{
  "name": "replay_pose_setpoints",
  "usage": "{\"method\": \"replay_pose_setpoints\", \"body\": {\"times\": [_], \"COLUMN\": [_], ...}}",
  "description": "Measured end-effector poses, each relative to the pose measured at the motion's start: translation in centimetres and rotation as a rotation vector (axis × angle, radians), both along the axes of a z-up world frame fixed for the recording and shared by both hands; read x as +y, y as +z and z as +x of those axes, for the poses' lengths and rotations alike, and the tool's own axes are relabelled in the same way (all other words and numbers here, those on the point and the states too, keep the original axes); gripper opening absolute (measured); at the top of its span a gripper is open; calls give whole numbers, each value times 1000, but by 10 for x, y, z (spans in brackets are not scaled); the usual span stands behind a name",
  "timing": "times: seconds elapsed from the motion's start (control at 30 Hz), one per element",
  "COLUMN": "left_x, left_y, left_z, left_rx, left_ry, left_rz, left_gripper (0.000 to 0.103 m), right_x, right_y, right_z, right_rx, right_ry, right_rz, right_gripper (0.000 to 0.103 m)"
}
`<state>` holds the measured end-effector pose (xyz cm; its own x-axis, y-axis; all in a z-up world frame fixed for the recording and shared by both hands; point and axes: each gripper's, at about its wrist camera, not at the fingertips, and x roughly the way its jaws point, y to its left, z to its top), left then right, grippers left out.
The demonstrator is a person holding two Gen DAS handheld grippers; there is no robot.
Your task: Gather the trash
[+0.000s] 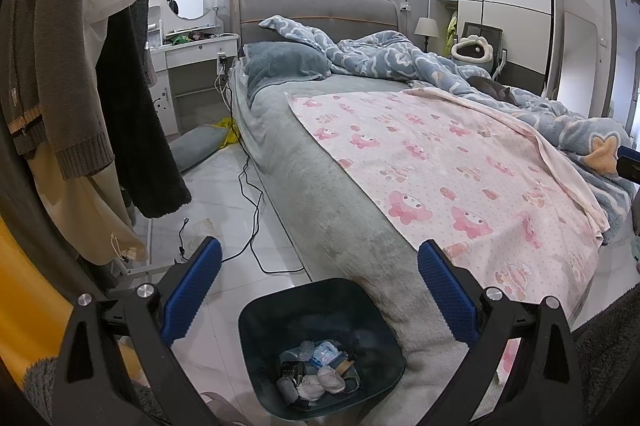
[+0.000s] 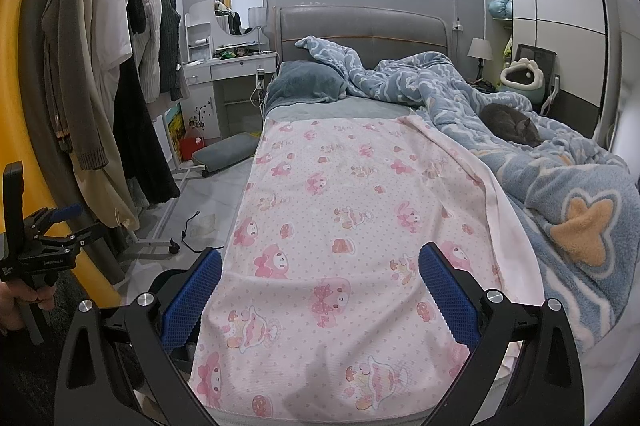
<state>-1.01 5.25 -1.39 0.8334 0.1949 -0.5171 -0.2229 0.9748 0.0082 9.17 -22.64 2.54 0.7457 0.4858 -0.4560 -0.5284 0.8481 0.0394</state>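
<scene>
A dark trash bin (image 1: 256, 310) stands on the floor against the foot corner of the bed, with crumpled tissues and wrappers (image 1: 320, 374) in its bottom. My left gripper (image 1: 320, 248) hangs open just above the bin, nothing between its blue pads. A pale crumpled scrap (image 1: 202, 226) lies on the tiles near the clothes rack, also seen as the scrap (image 2: 204, 224) in the right wrist view. My right gripper (image 2: 320, 254) is open and empty over the pink patterned sheet (image 2: 340, 226). A hand holds the left gripper (image 2: 44, 238) at that view's left edge.
Coats hang on a wheeled clothes rack (image 2: 120, 65) on the left. A black cable (image 1: 252, 209) trails across the floor beside the bed. A grey cushion (image 1: 196, 145) and a yellow bag (image 1: 228, 129) lie by the vanity desk. A grey cat (image 2: 512, 125) sleeps on the blue duvet.
</scene>
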Motion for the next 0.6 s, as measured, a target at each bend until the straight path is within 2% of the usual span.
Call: {"method": "replay_pose_setpoints", "body": {"times": [0.6], "left_x": [0], "left_y": [-1], "left_z": [0], "left_rx": [2], "left_ry": [-1], "left_rz": [-2], "left_gripper": [100], "right_x": [0], "right_y": [0], "right_z": [0], "right_rx": [1], "right_ry": [-1], "right_rz": [0], "right_gripper": [100]}}
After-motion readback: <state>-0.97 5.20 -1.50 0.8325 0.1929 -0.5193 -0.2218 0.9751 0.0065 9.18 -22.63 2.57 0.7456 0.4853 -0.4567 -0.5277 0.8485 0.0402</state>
